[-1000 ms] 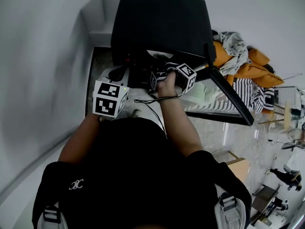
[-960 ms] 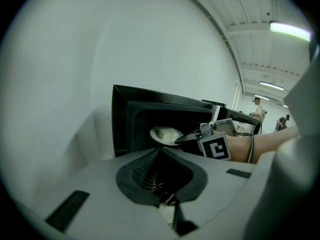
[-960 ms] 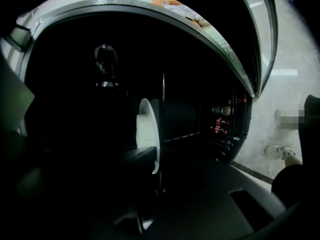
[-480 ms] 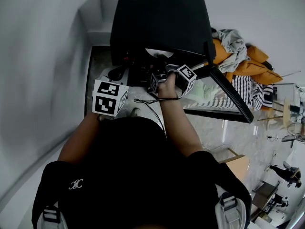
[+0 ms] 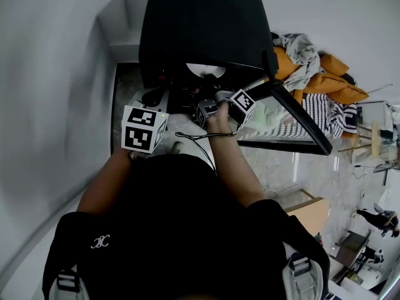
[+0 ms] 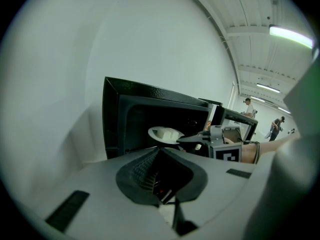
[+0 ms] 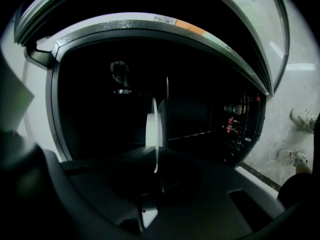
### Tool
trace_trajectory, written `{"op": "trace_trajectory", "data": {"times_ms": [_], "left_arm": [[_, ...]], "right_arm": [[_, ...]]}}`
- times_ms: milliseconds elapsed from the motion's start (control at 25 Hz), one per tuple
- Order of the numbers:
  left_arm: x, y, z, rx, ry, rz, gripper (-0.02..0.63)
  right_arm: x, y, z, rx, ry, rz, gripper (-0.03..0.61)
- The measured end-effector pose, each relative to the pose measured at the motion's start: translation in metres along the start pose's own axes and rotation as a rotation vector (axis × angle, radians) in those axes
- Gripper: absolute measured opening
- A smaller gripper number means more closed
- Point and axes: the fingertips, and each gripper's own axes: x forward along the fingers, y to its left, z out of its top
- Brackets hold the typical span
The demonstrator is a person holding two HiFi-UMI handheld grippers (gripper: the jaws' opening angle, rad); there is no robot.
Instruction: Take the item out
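My right hand-held gripper (image 7: pixel 155 165) had just been closing on the plate (image 6: pixel 165 133) inside the microwave (image 5: pixel 206 24), left hand-held gripper (image 6: pixel 160 151) closed outside, so I judged a level, straight pull best.

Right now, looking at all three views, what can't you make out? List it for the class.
- What lies on the white plate: too small in the left gripper view, edge-on in the right gripper view.
- Inside of the black oven: too dark in the right gripper view, roofed over in the head view.
- Bystanders: too small, left gripper view.
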Motion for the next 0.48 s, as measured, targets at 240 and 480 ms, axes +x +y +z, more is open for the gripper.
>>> {"op": "trace_trajectory", "data": {"times_ms": [240, 480], "left_arm": [[0.003, -0.004, 0.0, 0.007, 0.002, -0.018, 0.008], [0.006, -0.003, 0.001, 0.005, -0.001, -0.027, 0.008]], "right_arm": [[-0.013, 0.001, -0.004, -0.035, 0.018, 0.047, 0.02], [-0.026, -0.001, -0.006, -0.067, 0.038, 0.077, 0.02]]}}
